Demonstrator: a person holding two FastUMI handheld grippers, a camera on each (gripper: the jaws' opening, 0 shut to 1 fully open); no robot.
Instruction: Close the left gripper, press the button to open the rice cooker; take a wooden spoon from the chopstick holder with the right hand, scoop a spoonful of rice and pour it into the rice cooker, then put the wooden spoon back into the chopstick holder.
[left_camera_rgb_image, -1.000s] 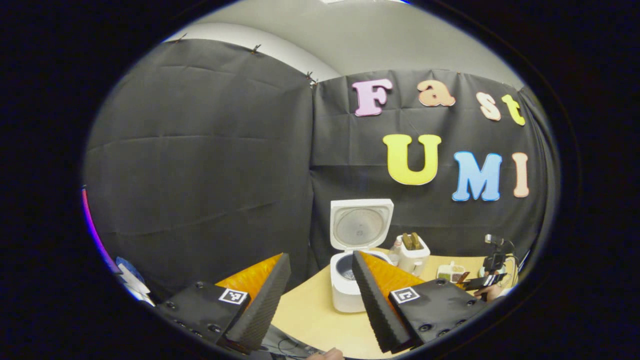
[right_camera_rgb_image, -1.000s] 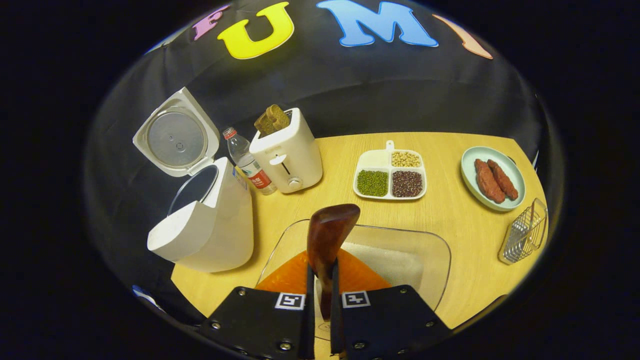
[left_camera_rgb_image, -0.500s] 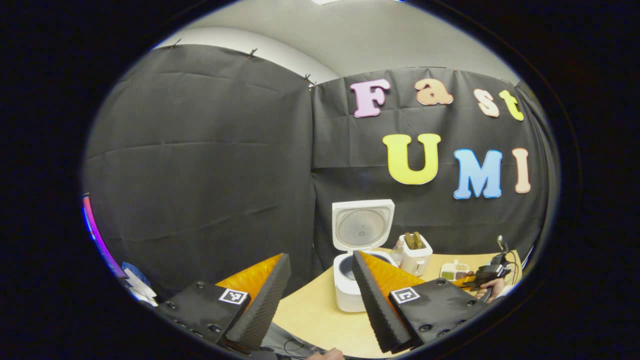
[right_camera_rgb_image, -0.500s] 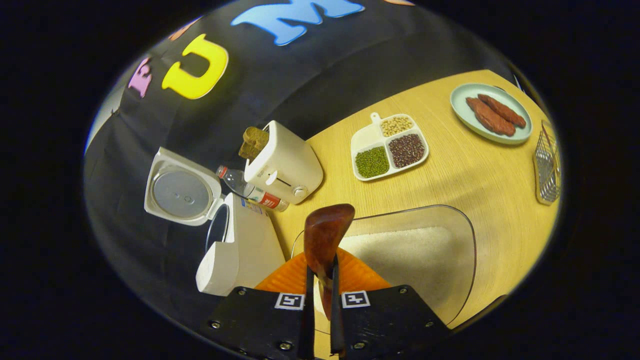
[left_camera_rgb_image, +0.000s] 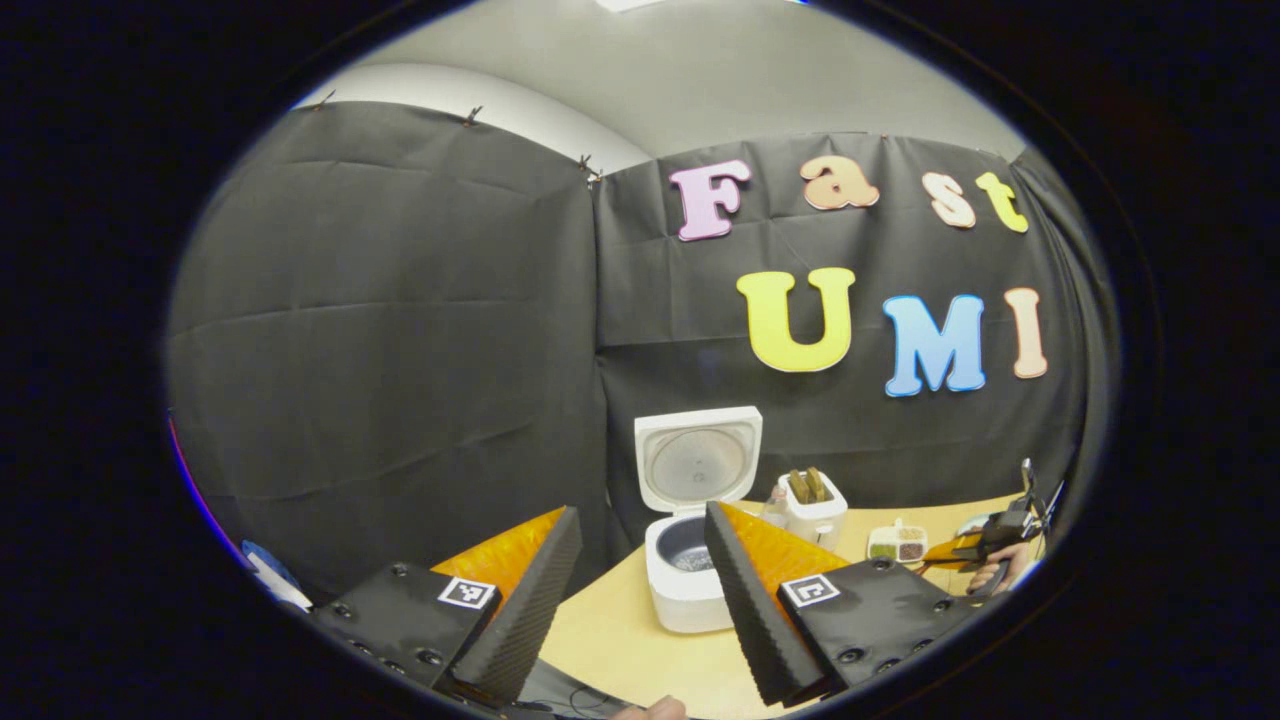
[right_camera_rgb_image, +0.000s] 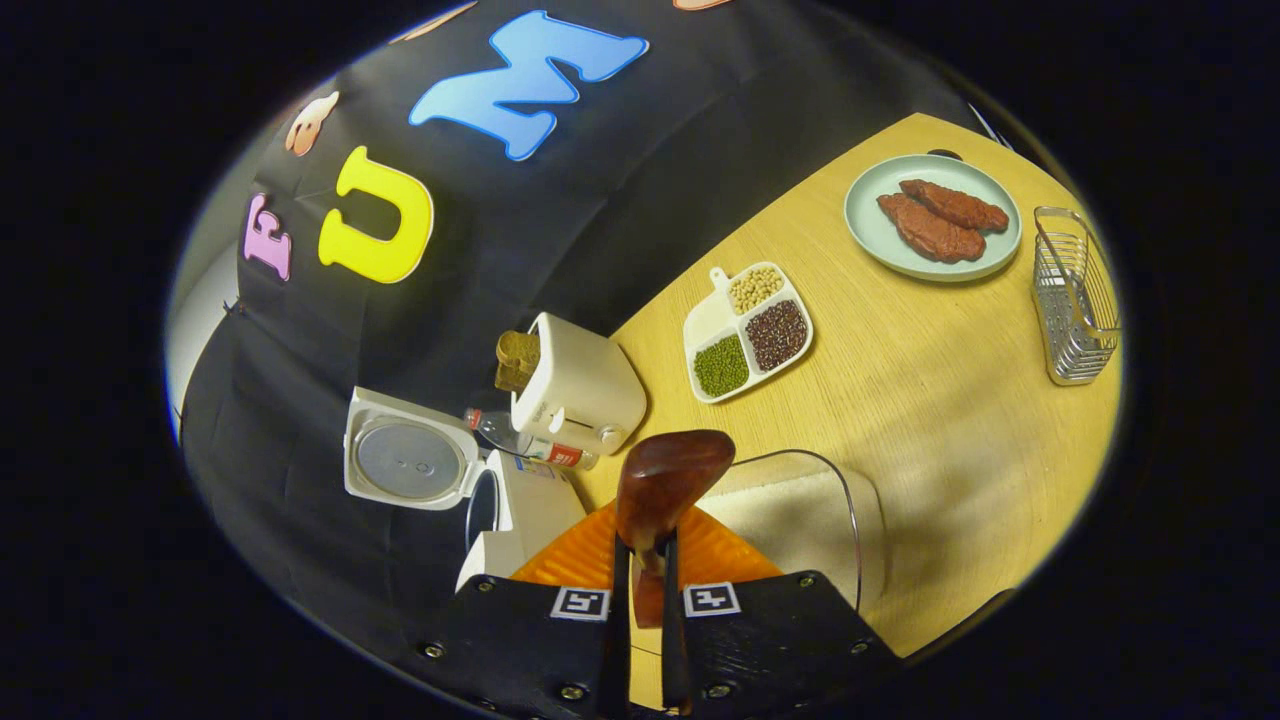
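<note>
My right gripper (right_camera_rgb_image: 645, 565) is shut on the handle of the dark wooden spoon (right_camera_rgb_image: 668, 478). The spoon's bowl hangs over the left rim of the clear rice container (right_camera_rgb_image: 800, 510); whether it holds rice is hidden. The white rice cooker (right_camera_rgb_image: 520, 505) stands to the left with its lid (right_camera_rgb_image: 410, 462) raised. At the far right stands the wire chopstick holder (right_camera_rgb_image: 1072, 295). In the left gripper view my left gripper (left_camera_rgb_image: 640, 512) is open, held back from the rice cooker (left_camera_rgb_image: 688, 575). The right gripper (left_camera_rgb_image: 985, 548) is small at the far right, in a hand.
A white toaster (right_camera_rgb_image: 582, 388) with bread and a water bottle (right_camera_rgb_image: 535, 447) stand behind the cooker. A divided dish of beans (right_camera_rgb_image: 750, 332) and a plate of sausages (right_camera_rgb_image: 932, 215) lie farther back on the wooden table (right_camera_rgb_image: 950, 400). Black cloth walls close the booth.
The right gripper has rolled further with the spoon, so the table tilts more in its view and the rice container looks smaller. The left gripper's view drifted a little; the cooker sits farther left in it.
</note>
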